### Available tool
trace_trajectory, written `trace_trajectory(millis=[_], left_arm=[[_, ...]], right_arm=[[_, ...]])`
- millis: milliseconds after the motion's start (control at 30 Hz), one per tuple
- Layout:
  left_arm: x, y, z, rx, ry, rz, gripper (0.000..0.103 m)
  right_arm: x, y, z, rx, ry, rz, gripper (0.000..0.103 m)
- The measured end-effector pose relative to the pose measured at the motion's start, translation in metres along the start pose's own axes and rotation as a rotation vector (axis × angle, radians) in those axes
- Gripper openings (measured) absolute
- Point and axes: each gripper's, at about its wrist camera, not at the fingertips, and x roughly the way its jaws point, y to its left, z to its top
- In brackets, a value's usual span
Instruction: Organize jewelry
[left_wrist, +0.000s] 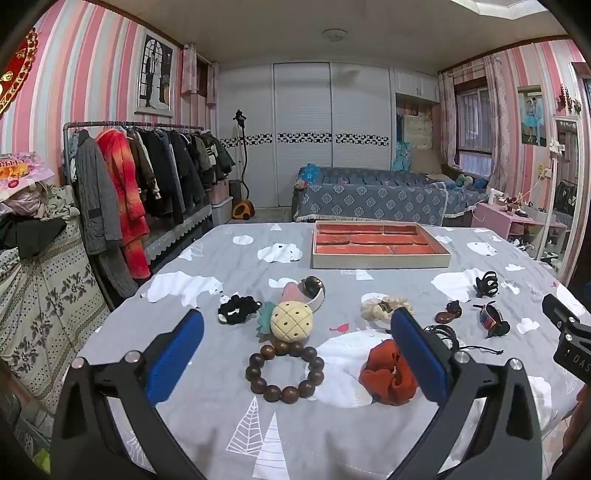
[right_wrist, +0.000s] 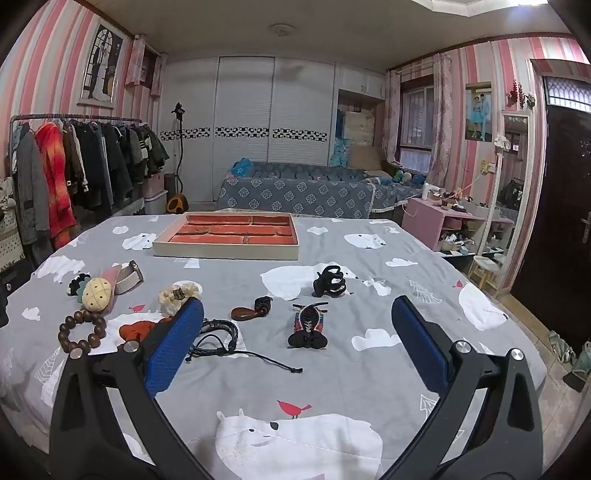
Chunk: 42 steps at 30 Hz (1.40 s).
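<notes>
While both grippers hang over the bed, nothing sits between their fingers.
Left gripper (left_wrist: 295, 339): blue pads spread wide, holding nothing; wooden bead bracelet lies between them below.
Right gripper (right_wrist: 297, 332): equally wide apart, empty, above the patterned claw clip.
Bead bracelet (left_wrist: 284, 371): dark brown round beads in a ring, flat on the grey bear-print bedspread (left_wrist: 295, 435).
Orange scrunchie (left_wrist: 386, 373): crumpled, just right of the bracelet.
Cord bracelets (right_wrist: 218, 332): black braided loops, one loose cord trailing right.
Patterned claw clip (right_wrist: 308, 325): dark with red and blue sides, long axis running near to far.
Pineapple plush clip (left_wrist: 291, 319): cream, quilted, teal leaves pointing left.
Brown pendant (right_wrist: 251, 312): glossy, with a black knot at its far right end.
Cream scrunchie (right_wrist: 179, 293): fluffy, with a small label I cannot read.
Black claw clip (right_wrist: 330, 282): standing, teeth up.
Tray (left_wrist: 380, 260): beige rim, red-lined compartments, long side across the bed, farthest away.
Writing: "DAS" partly readable on the right gripper's body in the left wrist view.
</notes>
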Motion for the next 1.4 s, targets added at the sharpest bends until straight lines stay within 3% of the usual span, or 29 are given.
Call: trace_trajectory(millis=[1100,1400], left_arm=[[-0.002,-0.004,-0.006,0.002,0.002,-0.001,0.099],[0.014,-0.006,-0.007,0.014,0.022,-0.002,0.099]], right_arm=[[0.001,-0.005,-0.005,0.011,0.002,-0.007,0.099],[0.009,-0.004,-0.008,0.015,0.014,-0.011,0.099]])
